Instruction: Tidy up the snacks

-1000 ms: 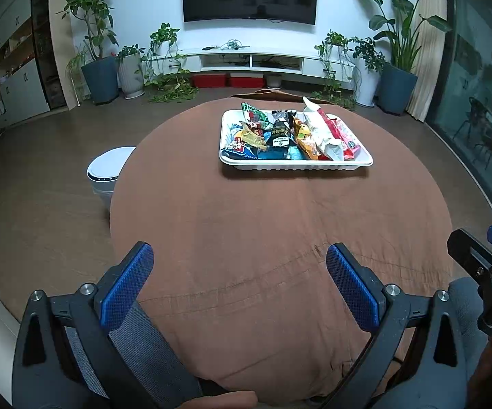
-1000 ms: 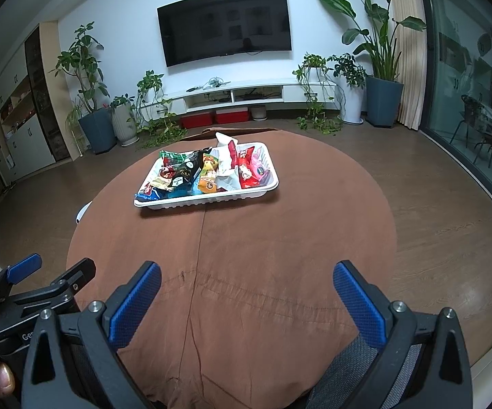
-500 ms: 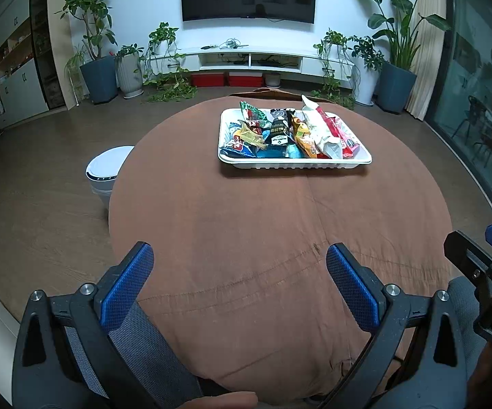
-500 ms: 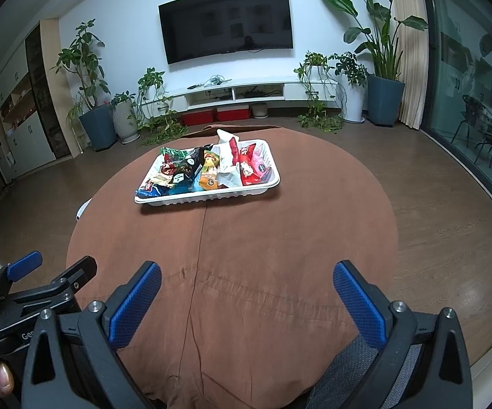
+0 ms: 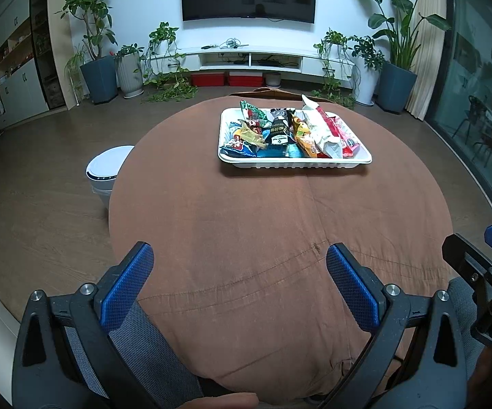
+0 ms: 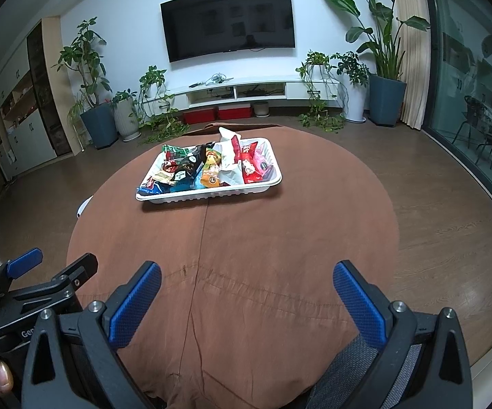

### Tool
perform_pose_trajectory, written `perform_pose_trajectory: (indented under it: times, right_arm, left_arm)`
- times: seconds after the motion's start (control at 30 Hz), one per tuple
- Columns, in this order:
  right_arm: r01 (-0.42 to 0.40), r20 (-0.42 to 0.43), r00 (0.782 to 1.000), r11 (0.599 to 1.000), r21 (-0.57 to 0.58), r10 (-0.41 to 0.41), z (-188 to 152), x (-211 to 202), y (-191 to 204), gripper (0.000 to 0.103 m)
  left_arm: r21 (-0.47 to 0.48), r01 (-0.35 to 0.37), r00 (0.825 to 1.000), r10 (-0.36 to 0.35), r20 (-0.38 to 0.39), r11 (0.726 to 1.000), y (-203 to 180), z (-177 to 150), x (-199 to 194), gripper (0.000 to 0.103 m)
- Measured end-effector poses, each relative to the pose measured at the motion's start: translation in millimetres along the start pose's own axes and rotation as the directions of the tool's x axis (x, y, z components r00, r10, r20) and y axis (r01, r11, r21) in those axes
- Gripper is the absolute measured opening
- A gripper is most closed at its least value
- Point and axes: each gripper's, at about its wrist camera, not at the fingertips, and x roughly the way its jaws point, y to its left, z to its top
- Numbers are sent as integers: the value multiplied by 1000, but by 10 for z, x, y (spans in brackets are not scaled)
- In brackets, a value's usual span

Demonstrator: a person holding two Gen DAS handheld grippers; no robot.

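While both tools [image 5: 239,276] [image 6: 247,293] stay spread, tray [image 5: 293,163] sits unmoved.

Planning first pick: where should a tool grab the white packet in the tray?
Grip the white packet's raised far end, which sticks up above the tray rim. Come from above with the open right tool, fingers across its narrow width; its lower part is hemmed in by neighbouring packets.

In both wrist views the tray [image 5: 227,158] of snacks [image 6: 212,167] has edged slightly toward 12 o'clock, higher in frame.
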Motion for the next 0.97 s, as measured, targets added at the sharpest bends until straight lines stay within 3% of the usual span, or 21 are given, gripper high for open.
perform_pose_trajectory:
  times: [0.53, 0.73, 0.97]
  right_arm:
    - [-1, -7, 1000, 1000, -6, 1, -48, 12, 28, 103]
    - [-4, -11, 1000, 1000, -11, 3, -86, 21, 35, 103]
    - [-7, -21, 1000, 1000, -8, 7, -83, -5, -9, 103]
  left_arm:
    - [10, -10, 1000, 10, -18, 1000, -2, -27, 68, 103]
    - [40, -63, 997, 65, -47, 997, -61, -50, 127, 103]
    - [48, -50, 999, 51, -6, 998, -74, -47, 85, 103]
